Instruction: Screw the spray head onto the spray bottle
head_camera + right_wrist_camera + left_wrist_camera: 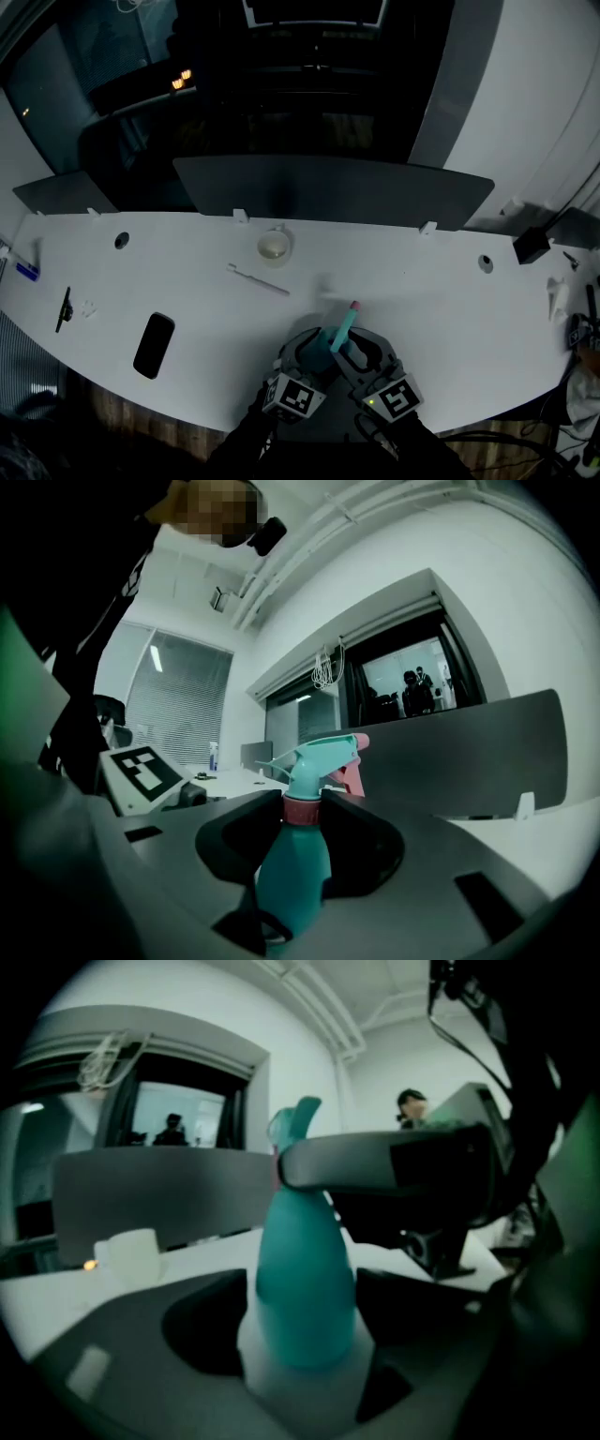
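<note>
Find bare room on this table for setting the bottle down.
Free: the right half of the white table, between the teal plastic spray bottle and the round grommet hole. Crowded: left side, with black phone, black pen, thin white stick.

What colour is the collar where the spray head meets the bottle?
Pink collar, between teal spray head and teal bottle; clearest in the right gripper view.

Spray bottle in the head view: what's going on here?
A person works at the near edge of the white desk with a gripper in each hand. The left gripper is clamped on the body of the teal spray bottle. The right gripper is closed on the pink collar of the spray head, which sits on the bottle's neck. How far it is threaded down cannot be told.
</note>
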`<state>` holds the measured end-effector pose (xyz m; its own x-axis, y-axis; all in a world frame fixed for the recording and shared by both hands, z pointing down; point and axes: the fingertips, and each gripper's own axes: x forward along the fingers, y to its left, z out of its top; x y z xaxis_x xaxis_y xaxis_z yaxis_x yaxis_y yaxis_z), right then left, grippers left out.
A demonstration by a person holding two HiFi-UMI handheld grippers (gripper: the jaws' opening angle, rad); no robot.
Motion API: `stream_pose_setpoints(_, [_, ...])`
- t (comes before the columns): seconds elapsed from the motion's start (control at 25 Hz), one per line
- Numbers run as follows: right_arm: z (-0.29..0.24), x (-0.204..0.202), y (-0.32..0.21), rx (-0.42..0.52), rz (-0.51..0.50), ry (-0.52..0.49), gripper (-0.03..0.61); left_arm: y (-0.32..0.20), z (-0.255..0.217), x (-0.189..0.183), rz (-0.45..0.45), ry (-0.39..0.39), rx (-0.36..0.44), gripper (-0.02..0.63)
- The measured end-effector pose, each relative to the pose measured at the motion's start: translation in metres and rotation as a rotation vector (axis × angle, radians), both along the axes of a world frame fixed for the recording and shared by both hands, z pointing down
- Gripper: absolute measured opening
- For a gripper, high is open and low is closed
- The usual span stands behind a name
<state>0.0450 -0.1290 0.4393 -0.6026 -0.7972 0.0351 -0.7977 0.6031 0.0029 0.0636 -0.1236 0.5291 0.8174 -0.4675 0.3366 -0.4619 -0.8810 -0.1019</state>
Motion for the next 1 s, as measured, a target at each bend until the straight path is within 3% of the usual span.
stream_pose_setpoints(0.12, [0.0,-0.001,0.0,-0.01,-0.075,0.018,0.135,0.002,0.002,0.005,0.264,-0.109,0.022,0.353])
stream_pose_setpoints(0.2, [0.0,-0.001,-0.002,-0.005,-0.088,0.028,0.135,0.001,0.001,0.007,0.309,-0.123,0.01,0.351])
stream_pose_setpoints(0.32, [-0.001,-0.001,-0.002,0.026,-0.039,0.046,0.135,-0.002,-0.002,0.006,0.16,-0.076,0.013,0.344])
stream_pose_setpoints(0.48, [-0.001,-0.006,-0.001,0.061,0.061,0.06,0.135,-0.007,-0.008,-0.003,-0.24,-0.037,0.022,0.344])
stream_pose_setpoints(0.56, [0.0,-0.008,0.001,0.041,0.054,0.044,0.135,-0.005,-0.007,-0.006,-0.306,-0.01,0.017,0.342])
stream_pose_setpoints(0.6, [0.001,-0.007,0.002,0.026,0.038,0.032,0.135,-0.003,-0.006,-0.007,-0.262,0.005,0.027,0.344])
stream_pose_setpoints(0.68, [0.001,-0.008,0.002,-0.001,-0.021,0.014,0.135,0.0,-0.007,-0.008,-0.072,0.018,0.06,0.347])
stream_pose_setpoints(0.76, [0.0,-0.008,0.001,-0.018,-0.093,0.006,0.135,0.002,-0.008,-0.006,0.142,-0.04,0.072,0.35])
stream_pose_setpoints(0.84, [0.0,-0.006,-0.001,-0.024,-0.141,0.018,0.135,0.003,-0.007,-0.001,0.27,-0.103,0.069,0.347])
stream_pose_setpoints(0.92, [0.0,-0.006,-0.003,-0.01,-0.139,0.042,0.135,0.0,-0.006,0.0,0.264,-0.106,0.054,0.337])
stream_pose_setpoints(1.0, [-0.001,-0.007,-0.003,0.018,-0.085,0.051,0.135,-0.003,-0.009,-0.002,0.125,-0.081,0.051,0.331])
